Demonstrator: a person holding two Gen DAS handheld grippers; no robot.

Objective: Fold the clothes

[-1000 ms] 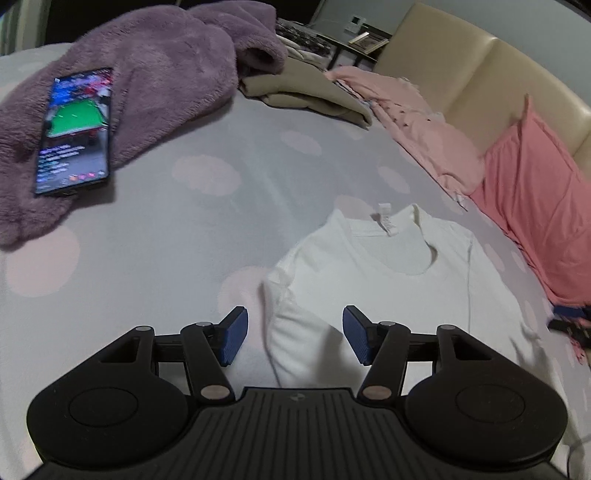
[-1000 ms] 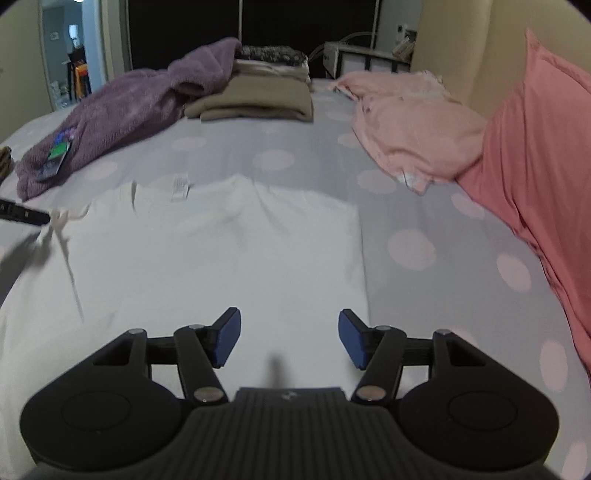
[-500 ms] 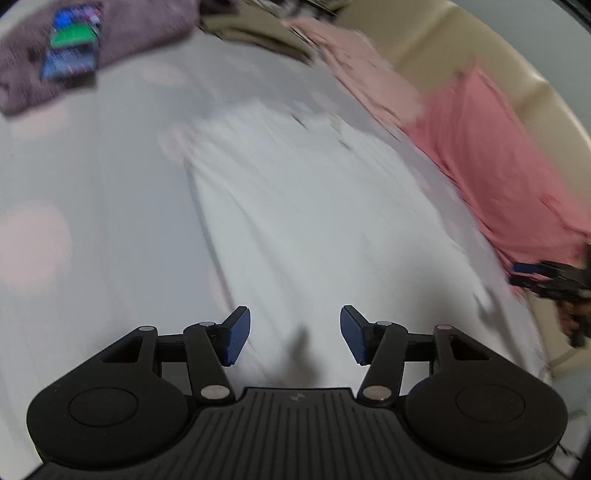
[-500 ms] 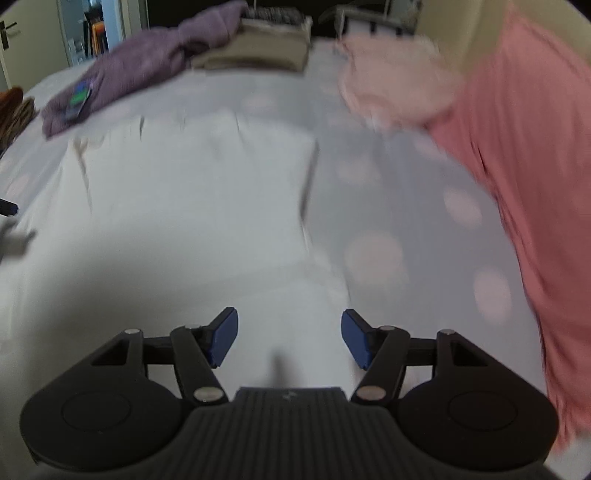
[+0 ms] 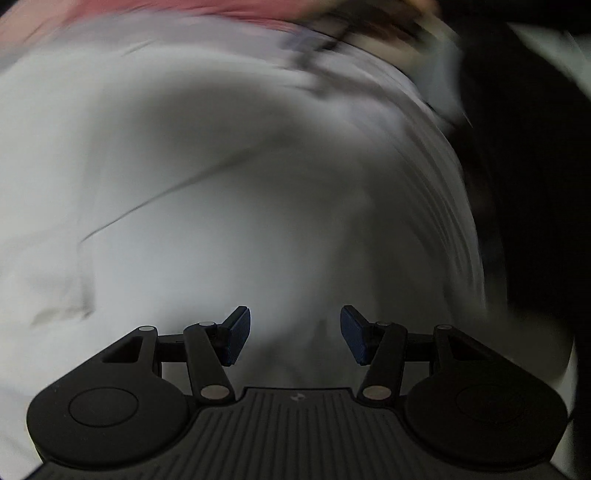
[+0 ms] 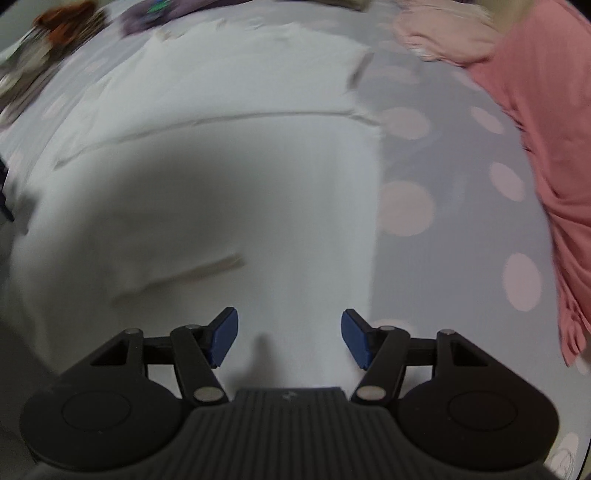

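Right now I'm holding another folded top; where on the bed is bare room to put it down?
The clearest bare patch is the dotted sheet between the white shirt and the pink garment. The far edge is crowded: the purple blanket and a pale pink heap lie there. The left view is too blurred to judge.

We are seeing the shirt lying spread on the bedsheet, directly ahead of and beneath the right gripper. The bedsheet is showing to the shirt's right, and a pillow is lying further right along that edge. A heap of clothes is sitting behind, beyond the shirt's far right corner. In the left wrist view, the left gripper is hovering over the shirt.
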